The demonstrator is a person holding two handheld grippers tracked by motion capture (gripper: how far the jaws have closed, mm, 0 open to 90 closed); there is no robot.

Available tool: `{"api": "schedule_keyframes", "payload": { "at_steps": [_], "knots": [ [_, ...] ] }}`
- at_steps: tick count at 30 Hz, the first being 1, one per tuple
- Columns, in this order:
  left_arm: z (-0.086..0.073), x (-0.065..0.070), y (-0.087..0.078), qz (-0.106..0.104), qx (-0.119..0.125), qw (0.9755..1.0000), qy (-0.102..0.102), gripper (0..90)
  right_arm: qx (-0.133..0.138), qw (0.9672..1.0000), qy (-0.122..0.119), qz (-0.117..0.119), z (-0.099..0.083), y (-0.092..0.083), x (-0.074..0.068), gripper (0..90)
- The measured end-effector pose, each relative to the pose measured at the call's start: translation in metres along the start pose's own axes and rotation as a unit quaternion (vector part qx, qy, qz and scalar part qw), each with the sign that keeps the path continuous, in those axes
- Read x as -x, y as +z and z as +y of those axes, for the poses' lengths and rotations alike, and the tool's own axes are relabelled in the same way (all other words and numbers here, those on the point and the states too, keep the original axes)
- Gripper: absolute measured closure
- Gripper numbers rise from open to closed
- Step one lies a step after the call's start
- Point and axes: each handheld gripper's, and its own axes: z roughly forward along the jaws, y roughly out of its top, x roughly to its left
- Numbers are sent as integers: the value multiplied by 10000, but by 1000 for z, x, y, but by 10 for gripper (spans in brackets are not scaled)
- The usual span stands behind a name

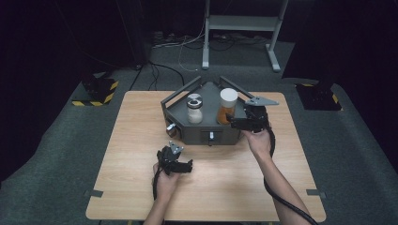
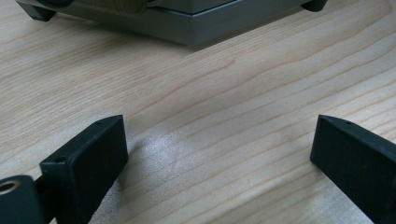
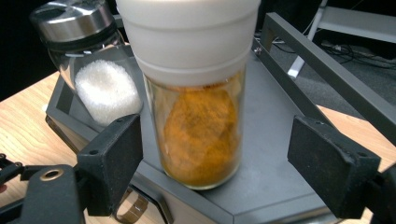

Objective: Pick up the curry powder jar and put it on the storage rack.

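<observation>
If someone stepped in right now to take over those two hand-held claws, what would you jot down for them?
Right gripper: open, jaws either side of the orange spice jar, not pressing it.
Left gripper: open, holding nothing, over bare table.
Things: the orange jar, white-capped, stands upright on the grey tray; beside it stands the jar of white grains with a metal lid.
Done: right gripper lined up on the orange jar.
Left: probably close on it and lift it off.
</observation>
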Motion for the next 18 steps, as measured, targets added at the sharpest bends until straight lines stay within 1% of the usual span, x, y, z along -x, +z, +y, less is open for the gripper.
{"api": "schedule_keyframes", "payload": {
  "at_steps": [18],
  "knots": [
    [0, 0, 0, 0, 4, 10000, -2, 39, -37, 10000, 83, 1, -20, -10, 8, 179]
  ]
}}
